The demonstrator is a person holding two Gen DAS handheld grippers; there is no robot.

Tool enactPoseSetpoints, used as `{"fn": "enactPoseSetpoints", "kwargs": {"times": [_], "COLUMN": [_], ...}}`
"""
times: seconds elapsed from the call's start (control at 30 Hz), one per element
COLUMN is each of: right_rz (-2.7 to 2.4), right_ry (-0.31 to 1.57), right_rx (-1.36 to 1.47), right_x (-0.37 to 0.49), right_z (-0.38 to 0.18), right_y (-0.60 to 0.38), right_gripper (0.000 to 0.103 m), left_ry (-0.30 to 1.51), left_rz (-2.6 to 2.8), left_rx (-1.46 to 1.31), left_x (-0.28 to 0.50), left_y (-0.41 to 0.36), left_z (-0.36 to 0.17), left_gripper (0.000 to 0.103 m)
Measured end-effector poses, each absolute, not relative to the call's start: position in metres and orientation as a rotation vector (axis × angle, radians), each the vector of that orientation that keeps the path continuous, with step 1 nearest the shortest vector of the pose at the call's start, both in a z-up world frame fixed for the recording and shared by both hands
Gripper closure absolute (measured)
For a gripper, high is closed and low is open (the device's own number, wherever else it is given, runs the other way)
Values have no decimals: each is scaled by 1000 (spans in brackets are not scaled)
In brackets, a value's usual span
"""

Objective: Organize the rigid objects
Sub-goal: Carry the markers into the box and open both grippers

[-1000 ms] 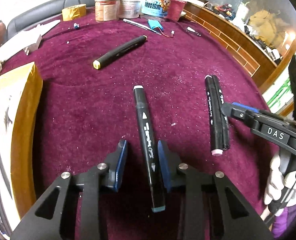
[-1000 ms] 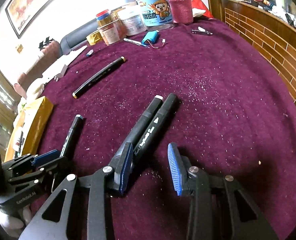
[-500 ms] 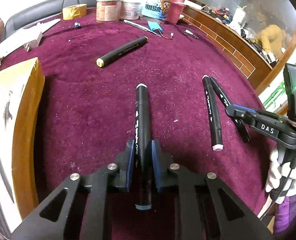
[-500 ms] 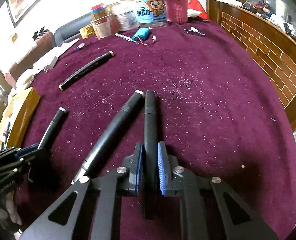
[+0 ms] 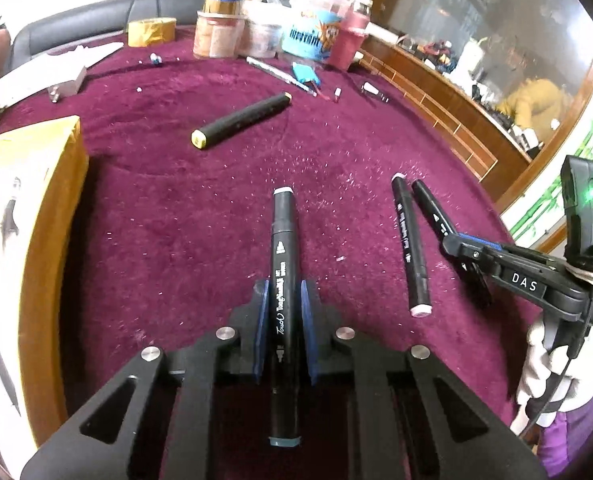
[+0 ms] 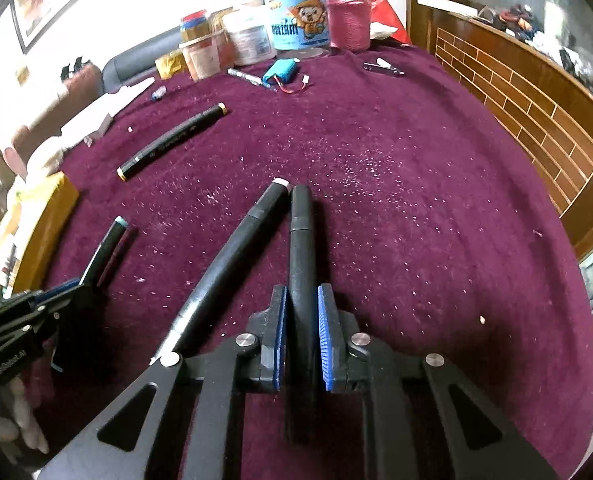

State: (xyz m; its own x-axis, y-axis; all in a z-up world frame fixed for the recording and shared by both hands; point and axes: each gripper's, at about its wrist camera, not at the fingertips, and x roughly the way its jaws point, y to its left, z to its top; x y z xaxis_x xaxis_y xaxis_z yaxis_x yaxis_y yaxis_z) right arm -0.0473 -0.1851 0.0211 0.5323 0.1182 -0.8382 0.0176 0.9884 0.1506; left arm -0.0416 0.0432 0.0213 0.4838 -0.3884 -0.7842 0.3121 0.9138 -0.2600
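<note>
My left gripper (image 5: 283, 300) is shut on a black marker with a white tip (image 5: 283, 248), lifted a little off the purple cloth. My right gripper (image 6: 301, 304) is shut on a second black marker (image 6: 301, 232); it also shows in the left wrist view (image 5: 430, 210). A third black marker with a pink cap (image 6: 236, 248) lies on the cloth just left of the right gripper, also seen in the left wrist view (image 5: 410, 248). A fourth black marker with a yellow end (image 5: 240, 121) lies farther back, seen too in the right wrist view (image 6: 172, 142).
Jars, tubs and a pink bottle (image 6: 348, 12) stand at the table's far edge, with a blue battery pack (image 6: 282, 72) and a pen in front. A yellow padded envelope (image 5: 20, 240) lies at the left. A wooden rail (image 6: 536, 112) bounds the right side.
Both grippers closed on their markers. The left marker is now raised off the cloth, and the right marker has swung away from the pink-capped one beside it.
</note>
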Motion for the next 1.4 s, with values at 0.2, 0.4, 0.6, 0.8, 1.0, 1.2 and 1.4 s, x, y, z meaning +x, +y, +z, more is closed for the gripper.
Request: {"fn": "enactPoseSetpoints", "kwargs": {"times": [0.2,0.4,0.6,0.8,1.0,1.2,1.4], "right_rz": [109,225,357,485,584,670,731], "right_ry": [972,969,994,1013,1047,1087,1154], "right_rx": [186,209,237,224,174,131,106], "right_x": [-61,-64,-56,-50,-47,-49,-55], "right_z": [41,54,56,60,59,56,41], "right_y": [-180,-150,-105,-46,14,66,119], "right_gripper": [90,90,90,90,90,90,90], "left_ry": [919,867,807,747,765,798,866], "left_rz": [-453,-489,-447,-284,-120,-54,-62], "left_rx": [-153,-273,-405,-479,-563,-585,-584], "left_x": [-56,-73,-97,-117,-128,-126,-124], "left_y": [59,88,149,224,281,302,305], "left_z": [37,54,70,75,51,34,19], "left_gripper": [90,90,90,90,90,90,90]}}
